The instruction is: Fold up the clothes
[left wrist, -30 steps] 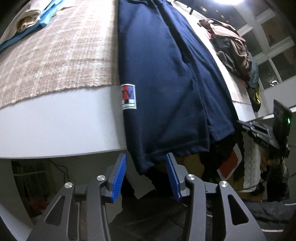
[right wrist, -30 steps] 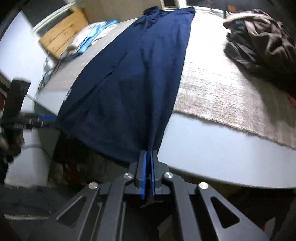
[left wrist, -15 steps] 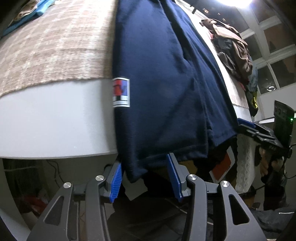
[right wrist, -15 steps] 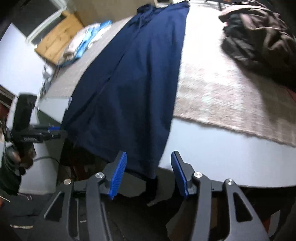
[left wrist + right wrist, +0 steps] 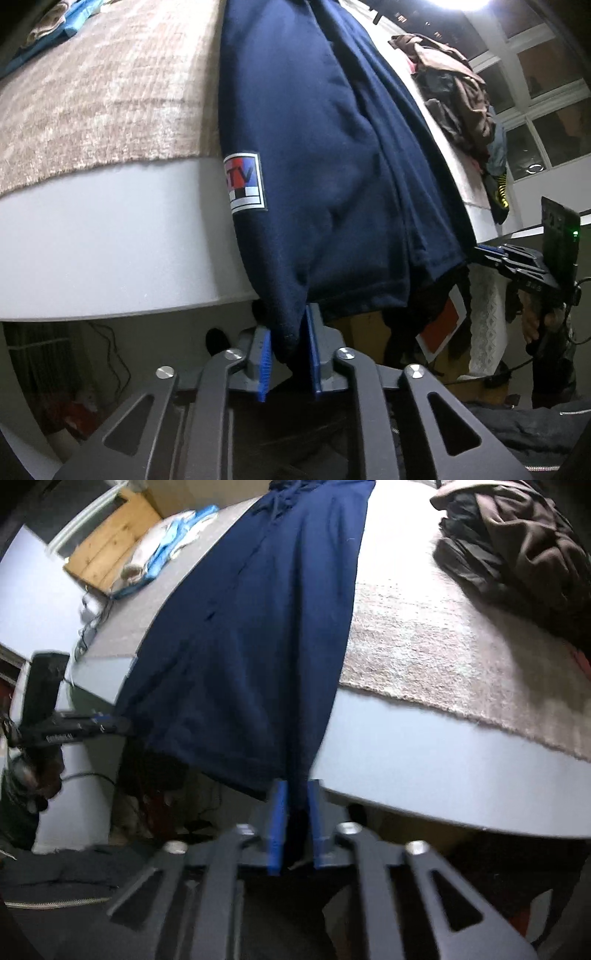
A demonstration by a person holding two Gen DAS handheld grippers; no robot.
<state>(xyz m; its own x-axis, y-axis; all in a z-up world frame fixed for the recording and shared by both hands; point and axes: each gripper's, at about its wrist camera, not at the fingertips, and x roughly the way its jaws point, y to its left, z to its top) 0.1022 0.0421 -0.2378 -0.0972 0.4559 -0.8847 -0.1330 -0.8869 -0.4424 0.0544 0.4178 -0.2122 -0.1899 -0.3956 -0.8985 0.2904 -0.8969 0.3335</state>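
Closing on the two hanging hem corners at 6 o'clock, the left gripper (image 5: 289, 352) and right gripper (image 5: 295, 823) begin folding the navy garment (image 5: 314, 147), lying unfolded along the table (image 5: 110, 240).

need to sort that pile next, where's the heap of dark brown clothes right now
In the right wrist view the dark brown clothes heap sits at the upper right, on the beige blanket, right of the navy garment.

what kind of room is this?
Probably a room in a home, at night: a white table with a beige blanket as folding surface, a heap of unfolded clothes, and dark window panes.
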